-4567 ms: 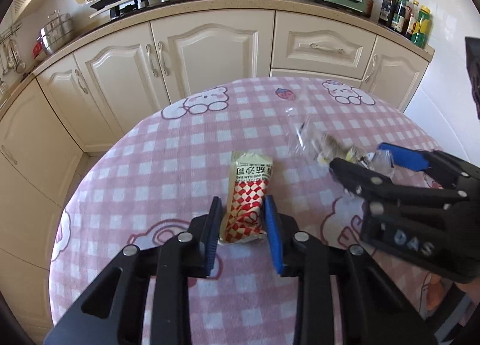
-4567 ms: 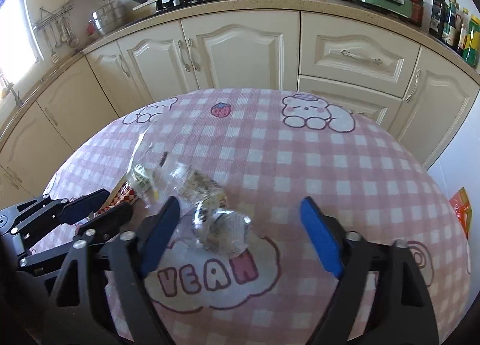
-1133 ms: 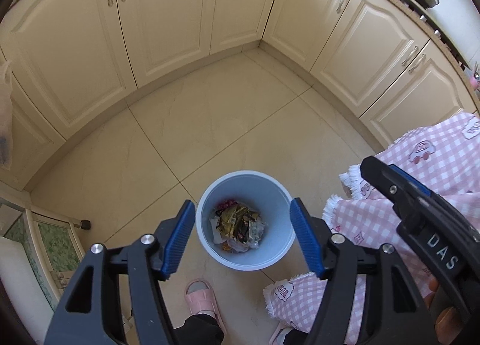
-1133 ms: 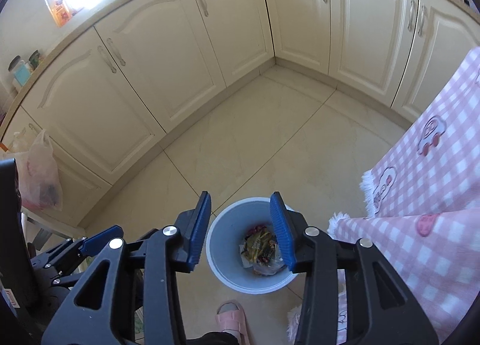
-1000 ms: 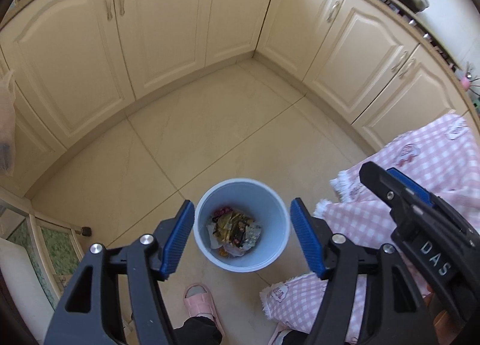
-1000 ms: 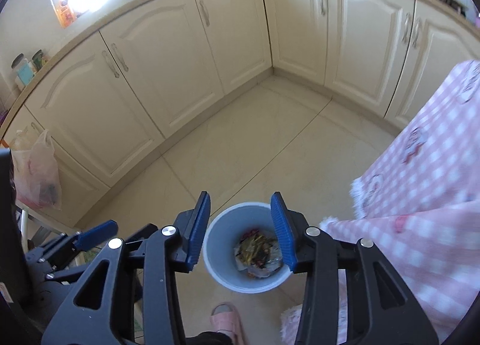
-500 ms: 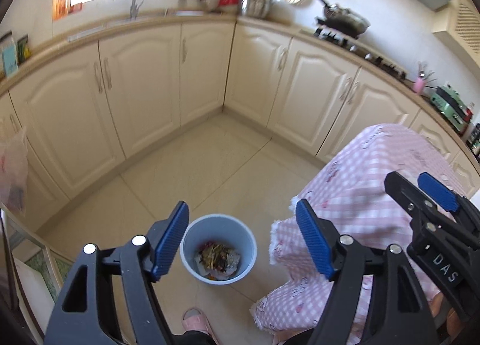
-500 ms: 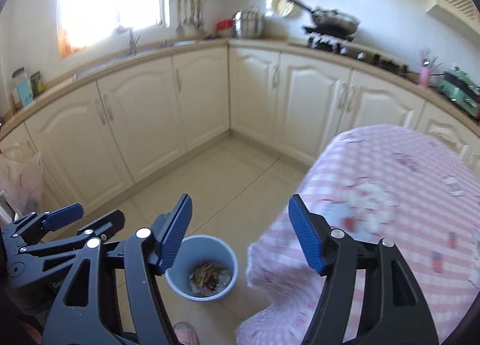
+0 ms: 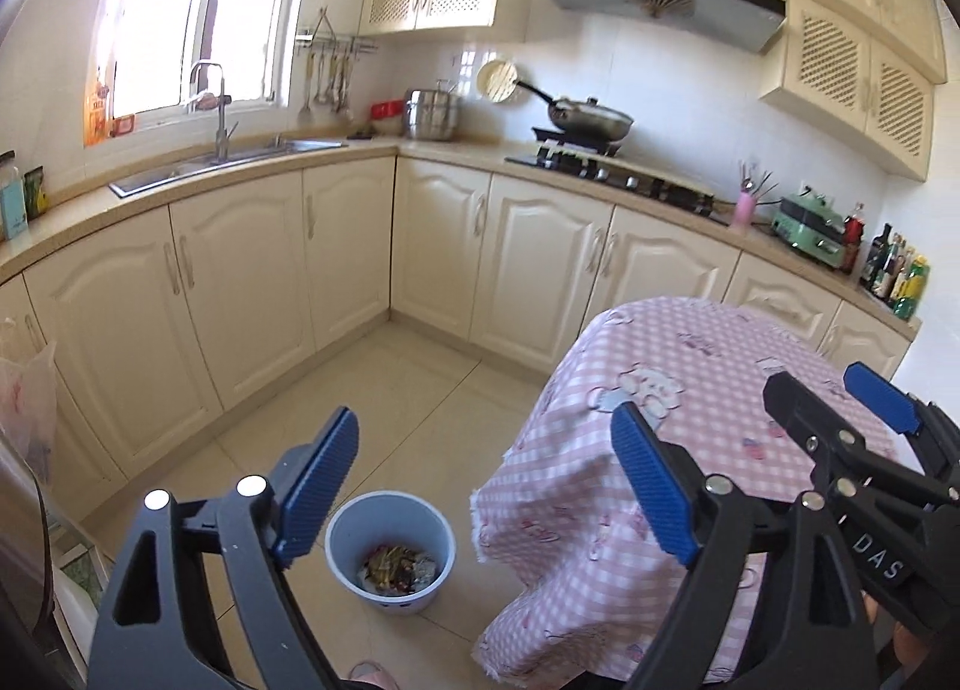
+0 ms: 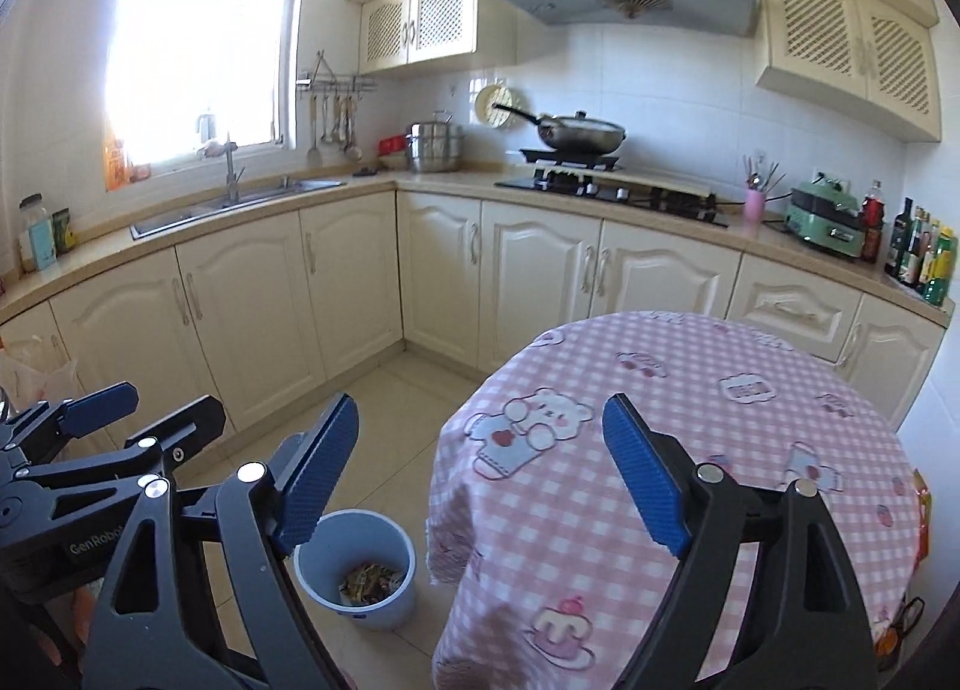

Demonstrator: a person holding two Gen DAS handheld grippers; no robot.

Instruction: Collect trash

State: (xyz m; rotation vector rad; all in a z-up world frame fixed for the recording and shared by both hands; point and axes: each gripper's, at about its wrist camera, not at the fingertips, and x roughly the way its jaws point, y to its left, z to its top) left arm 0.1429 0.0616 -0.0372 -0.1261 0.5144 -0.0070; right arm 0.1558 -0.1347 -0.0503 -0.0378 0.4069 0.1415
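Observation:
A pale blue bin (image 9: 390, 510) stands on the tiled floor, with crumpled wrappers (image 9: 396, 564) lying inside it. It also appears low in the right wrist view as the bin (image 10: 384, 606). My left gripper (image 9: 485, 413) is raised well above it, jaws opening wide, nothing between them. My right gripper (image 10: 480, 399) is level beside it, jaws also opening, nothing held. The round table with the pink checked cloth (image 10: 690, 408) is to the right of the bin, and I see no trash on its top.
Cream cabinets (image 9: 240, 300) curve around the room under a counter with a sink (image 9: 198, 168), a pot and a pan on the stove (image 10: 576, 135). Bottles (image 10: 924, 258) stand far right. A plastic bag (image 9: 24, 390) hangs at the left. A pink slipper (image 9: 372, 675) is near the bin.
Both grippers have risen and tilted up from just over the bin, so the kitchen and the table top came into view. Both pairs of jaws have spread wider, and the bin looks smaller.

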